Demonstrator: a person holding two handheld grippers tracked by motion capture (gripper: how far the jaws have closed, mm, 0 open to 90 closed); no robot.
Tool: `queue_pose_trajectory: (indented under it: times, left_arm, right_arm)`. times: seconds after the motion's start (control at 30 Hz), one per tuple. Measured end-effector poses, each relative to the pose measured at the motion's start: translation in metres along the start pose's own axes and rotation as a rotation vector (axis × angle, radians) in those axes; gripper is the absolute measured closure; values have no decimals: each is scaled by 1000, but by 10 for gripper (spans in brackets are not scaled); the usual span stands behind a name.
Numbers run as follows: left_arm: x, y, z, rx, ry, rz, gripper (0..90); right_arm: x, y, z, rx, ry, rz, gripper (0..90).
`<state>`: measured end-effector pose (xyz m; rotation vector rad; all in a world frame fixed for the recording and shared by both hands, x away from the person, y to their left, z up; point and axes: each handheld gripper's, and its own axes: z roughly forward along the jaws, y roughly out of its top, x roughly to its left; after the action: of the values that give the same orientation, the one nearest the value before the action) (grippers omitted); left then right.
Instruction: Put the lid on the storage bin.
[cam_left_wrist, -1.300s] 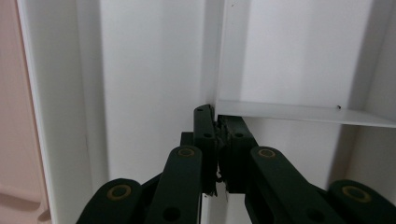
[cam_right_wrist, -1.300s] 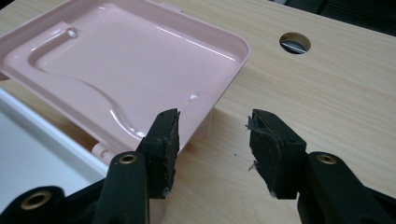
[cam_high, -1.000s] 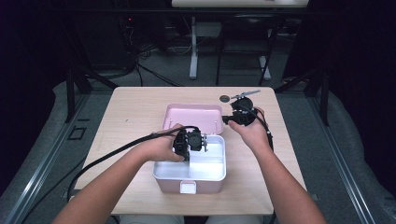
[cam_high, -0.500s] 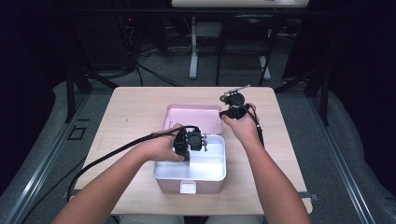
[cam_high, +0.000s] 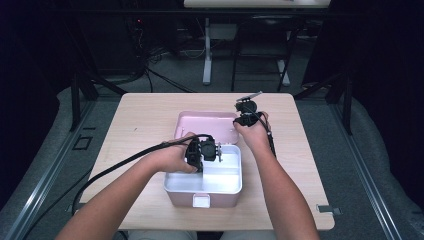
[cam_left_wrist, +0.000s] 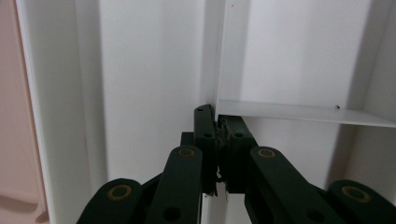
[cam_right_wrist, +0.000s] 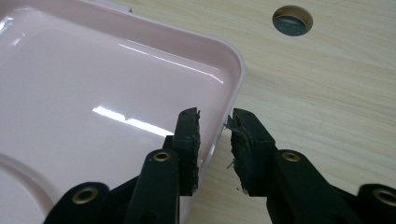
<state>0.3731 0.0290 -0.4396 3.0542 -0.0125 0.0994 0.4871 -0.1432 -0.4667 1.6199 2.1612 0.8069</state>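
A pink box (cam_high: 180, 197) with a white inside stands open near the table's front. Its pink lid (cam_high: 200, 125) lies flat behind it. My left gripper (cam_high: 216, 151) reaches down into the box. In the left gripper view it (cam_left_wrist: 216, 114) is shut on the thin white divider wall (cam_left_wrist: 299, 112). My right gripper (cam_high: 245, 114) is at the lid's far right corner. In the right gripper view its jaws (cam_right_wrist: 215, 116) straddle the rim of the lid (cam_right_wrist: 93, 84). They have just been closing, and a gap still shows beside the rim.
The light wooden table (cam_high: 145, 120) has bare room left and right of the box. A round cable hole (cam_right_wrist: 292, 21) sits just beyond the lid's corner. Black cables trail from both grippers toward the person. Dark floor and table legs lie beyond the far edge.
My right hand has moved left and down to the lid's corner, and its jaws have narrowed around the rim. The left hand and the box stay put.
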Motion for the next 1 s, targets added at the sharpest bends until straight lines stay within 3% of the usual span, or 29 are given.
queue_pose_trajectory:
  times: [0.1,0.43,1.0]
  left_arm:
    - [0,0,0,-1,4,0,865]
    - [-1,0,0,-2,9,1,865]
    - [-1,0,0,-2,9,-1,865]
  right_arm:
    - [-2,1,6,2,0,28,731]
    - [-3,1,15,19,-3,48,735]
    - [-2,4,15,39,-6,69,785]
